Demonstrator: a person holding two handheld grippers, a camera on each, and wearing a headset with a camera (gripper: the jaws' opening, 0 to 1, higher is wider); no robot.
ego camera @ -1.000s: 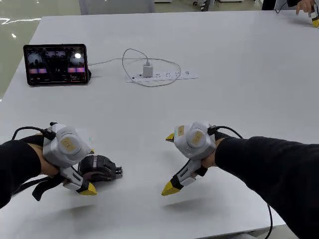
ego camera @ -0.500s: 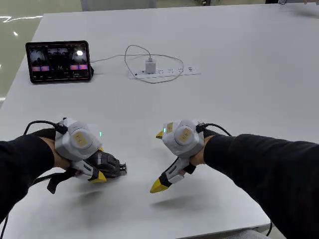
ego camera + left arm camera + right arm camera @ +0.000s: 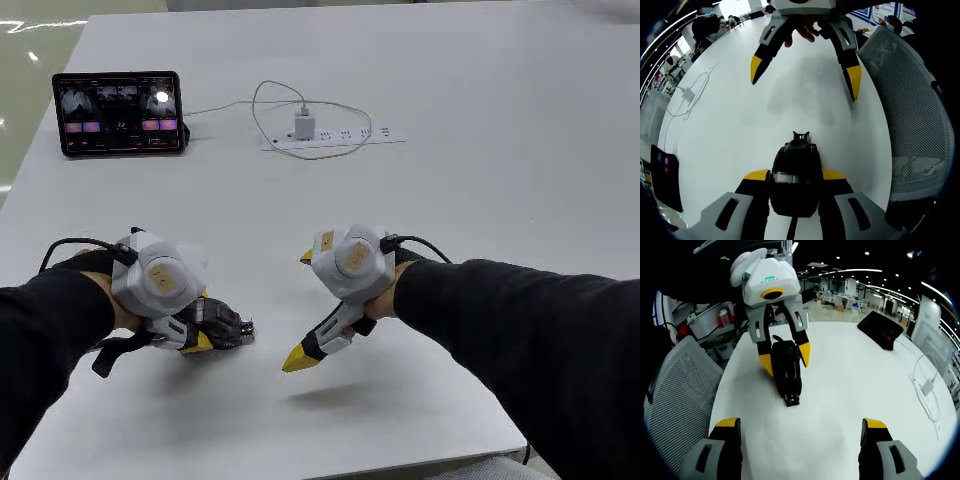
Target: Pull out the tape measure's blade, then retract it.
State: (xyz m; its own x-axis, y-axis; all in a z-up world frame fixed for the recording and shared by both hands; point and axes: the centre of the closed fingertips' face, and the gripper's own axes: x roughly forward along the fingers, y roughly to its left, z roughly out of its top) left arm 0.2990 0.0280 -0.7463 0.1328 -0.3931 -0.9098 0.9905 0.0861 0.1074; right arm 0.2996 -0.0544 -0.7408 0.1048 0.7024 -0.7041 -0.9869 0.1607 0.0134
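Smooth white table (image 3: pixel 450 150), probably slick, so the black tape measure (image 3: pixel 222 322) could skid; best pinned flat during the pull. It lies on the table at lower left of the head view, clamped across its sides by the left gripper (image 3: pixel 794 175). The right gripper (image 3: pixel 304 308) is at lower centre, jaws wide apart, empty, near it and facing it. Blade not yet out. Step looks like the reach: line the yellow wedge tips on the small metal hook (image 3: pixel 791 401) at the front, pinch, pull straight and level. Tape measure rounded, glossy, looks like hard plastic.
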